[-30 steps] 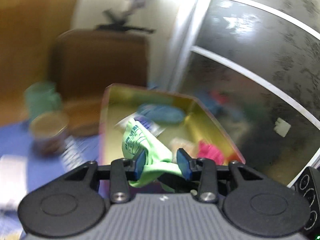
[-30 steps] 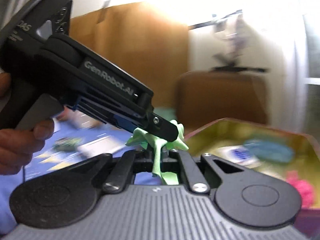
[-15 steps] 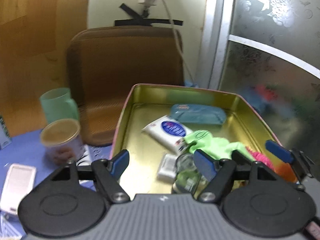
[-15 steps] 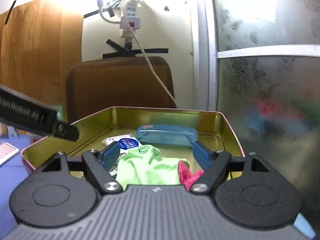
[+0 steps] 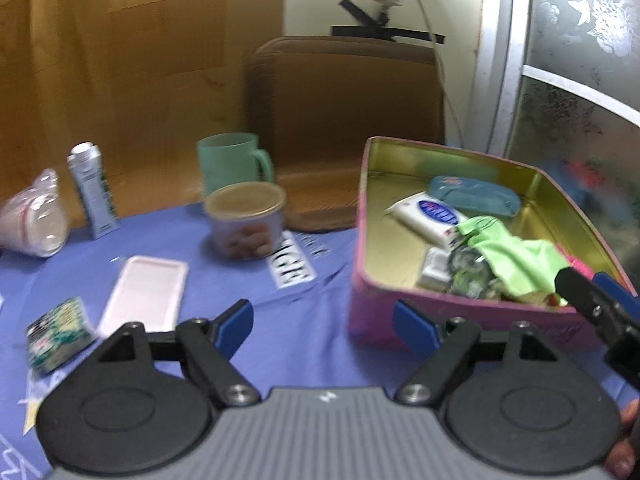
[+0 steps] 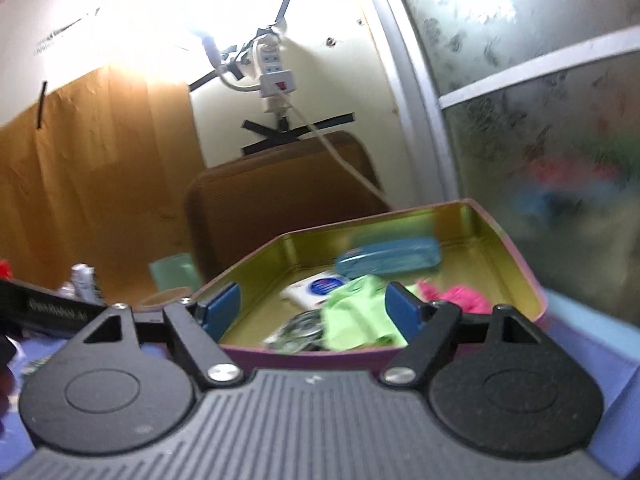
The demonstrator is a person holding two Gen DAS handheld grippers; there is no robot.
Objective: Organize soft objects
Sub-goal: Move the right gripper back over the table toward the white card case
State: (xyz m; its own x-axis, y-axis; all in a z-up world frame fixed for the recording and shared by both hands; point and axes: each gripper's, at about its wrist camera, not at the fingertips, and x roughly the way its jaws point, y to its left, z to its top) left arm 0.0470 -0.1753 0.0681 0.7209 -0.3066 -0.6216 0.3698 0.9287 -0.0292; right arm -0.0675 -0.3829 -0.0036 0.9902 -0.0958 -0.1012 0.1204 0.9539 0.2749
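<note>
A pink tin with a gold inside [image 5: 400, 312] [image 6: 520, 264] stands on the blue tablecloth. In it lie a green cloth [image 5: 516, 256] [image 6: 352, 316], a pink soft item [image 6: 456, 296], a blue pouch [image 5: 472, 196] [image 6: 388, 260] and a white tissue pack [image 5: 428, 212] [image 6: 316, 288]. My left gripper [image 5: 324, 320] is open and empty over the cloth, left of the tin. My right gripper [image 6: 312, 308] is open and empty at the tin's near rim; its fingers [image 5: 588, 304] show in the left wrist view.
On the tablecloth [image 5: 304, 320] left of the tin are a tin can [image 5: 244, 220], a green mug [image 5: 232, 160], a white phone case [image 5: 144, 292], a small patterned packet [image 5: 56, 332], a tube [image 5: 92, 192] and a plastic cup [image 5: 32, 216]. A brown chair [image 5: 344, 120] stands behind.
Both grippers let go of the green cloth, which now lies in the tin. Both opened and drew back; the left one swung left, away from the tin.
</note>
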